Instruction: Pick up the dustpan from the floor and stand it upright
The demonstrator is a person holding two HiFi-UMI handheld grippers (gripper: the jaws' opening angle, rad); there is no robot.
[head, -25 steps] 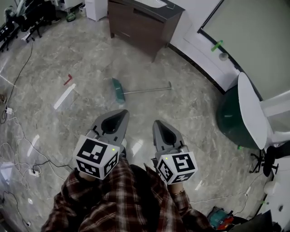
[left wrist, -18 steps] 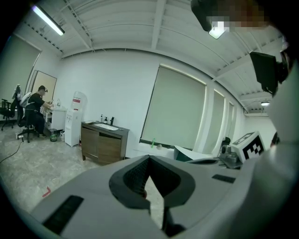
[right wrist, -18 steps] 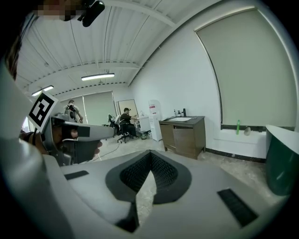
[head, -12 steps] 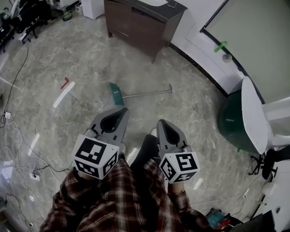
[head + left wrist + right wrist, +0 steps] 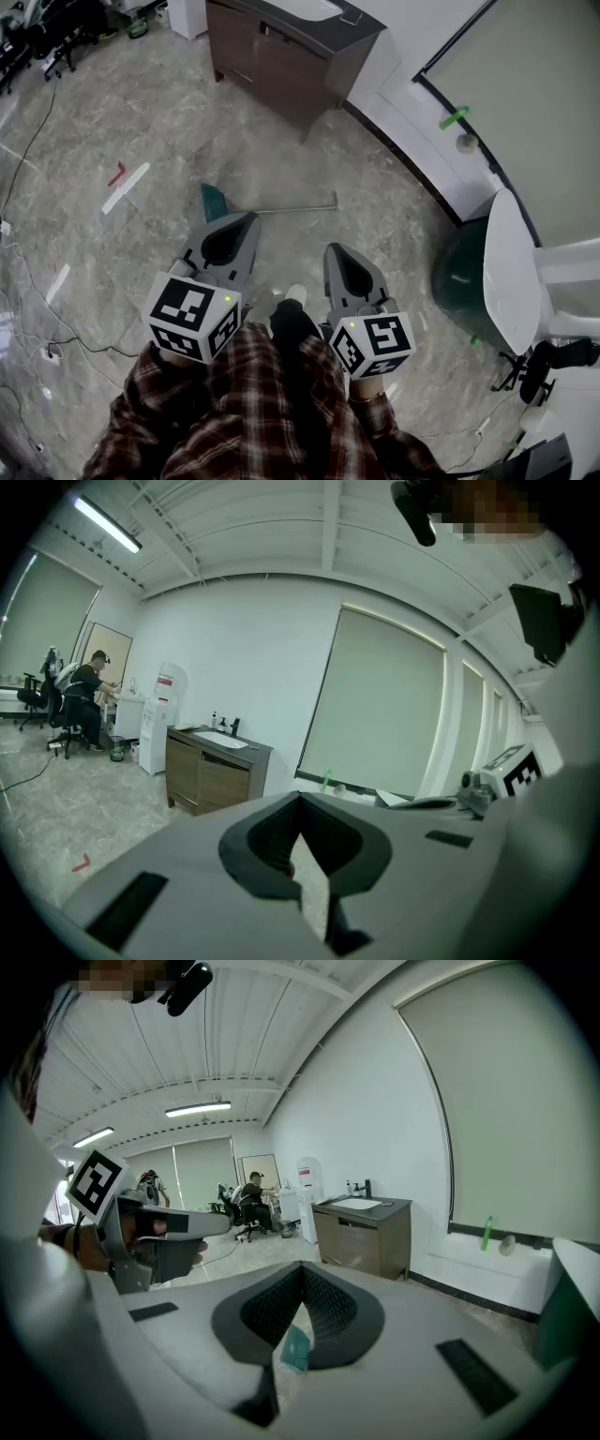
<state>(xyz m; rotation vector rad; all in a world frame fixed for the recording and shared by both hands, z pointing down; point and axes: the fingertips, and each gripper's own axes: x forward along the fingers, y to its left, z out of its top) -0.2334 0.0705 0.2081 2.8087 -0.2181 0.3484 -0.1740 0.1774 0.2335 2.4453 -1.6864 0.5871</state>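
Note:
The dustpan lies flat on the marble floor in the head view, its teal pan [image 5: 214, 199] at the left. Its long thin metal handle [image 5: 291, 208] runs out to the right. My left gripper [image 5: 247, 218] hangs above the floor with its tip just beside the pan; its jaws are shut and empty. My right gripper [image 5: 334, 250] is level with it to the right, short of the handle, also shut and empty. In the right gripper view the teal pan [image 5: 294, 1347] shows through the gap behind the closed jaws [image 5: 302, 1274]. The left gripper view shows its closed jaws [image 5: 300, 797] and no dustpan.
A brown sink cabinet [image 5: 281, 47] stands against the wall beyond the dustpan. A dark green bin and a white chair [image 5: 511, 262] are at the right. Cables [image 5: 37, 309], a white strip [image 5: 125, 187] and a red mark [image 5: 116, 173] lie at the left. My shoe [image 5: 296, 294] shows between the grippers.
Both grippers have travelled forward together towards the dustpan, which now lies just ahead of the left gripper's tip. A shoe has stepped into view between them. Both jaws stayed shut.

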